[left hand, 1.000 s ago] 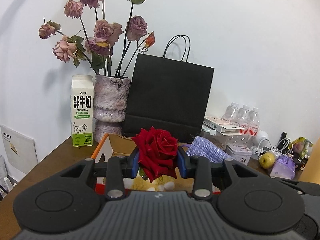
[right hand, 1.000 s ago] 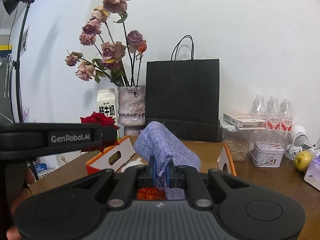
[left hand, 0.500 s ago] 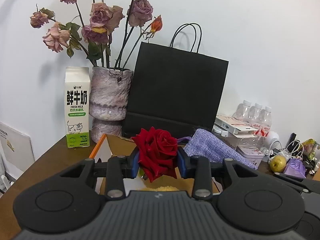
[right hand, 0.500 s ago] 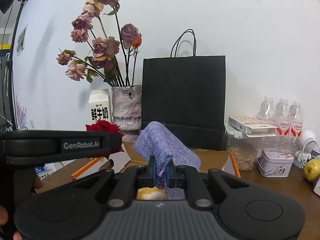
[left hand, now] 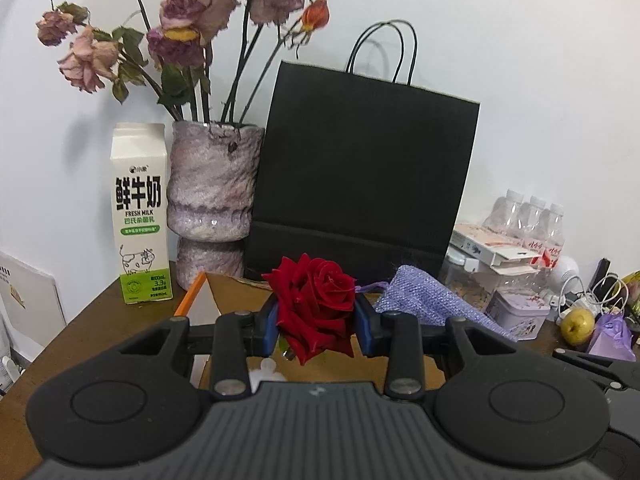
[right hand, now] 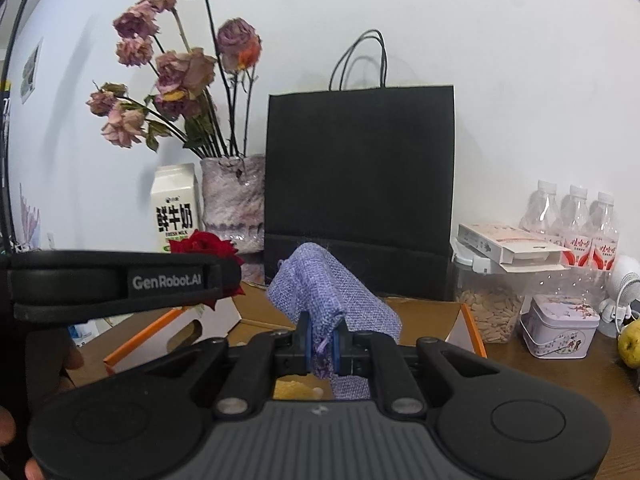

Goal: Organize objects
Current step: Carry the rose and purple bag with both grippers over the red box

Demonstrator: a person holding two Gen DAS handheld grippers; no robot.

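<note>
We have the left gripper (left hand: 316, 322) clamped on a red rose (left hand: 314, 306), bloom squeezed between the blue pads (left hand: 270, 322) and sticking up just past the fingertips. Our right gripper (right hand: 322, 346) is closed tight on a purple burlap pouch (right hand: 332, 300), pinching its gathered neck, body of the pouch bulging up and forward of the jaws. From the right wrist view the left gripper (right hand: 120, 284) sits off to the left, rose (right hand: 206, 246) poking out above it. Directly below and ahead of both tools is an open cardboard box (right hand: 420, 312) with orange-edged flaps; something yellow (right hand: 294, 388) shows inside just under the right jaws, can't tell what it is. In the left wrist view the pouch (left hand: 424, 300) hangs just right of the rose, over the box (left hand: 236, 292). Beyond the box, against the wall: milk carton (left hand: 140, 216) ahead-left, a mottled vase (left hand: 214, 200) with dried roses (left hand: 192, 32) beside it, touching or nearly so, then a black paper bag (left hand: 364, 172) straight ahead. Far right of the tools on the wooden table (right hand: 560, 376): a clear container of seeds (right hand: 492, 308) with a flat carton (right hand: 512, 246) on top, small tin (right hand: 560, 326), three water bottles (right hand: 576, 216), a yellow-green fruit (left hand: 578, 320).
</note>
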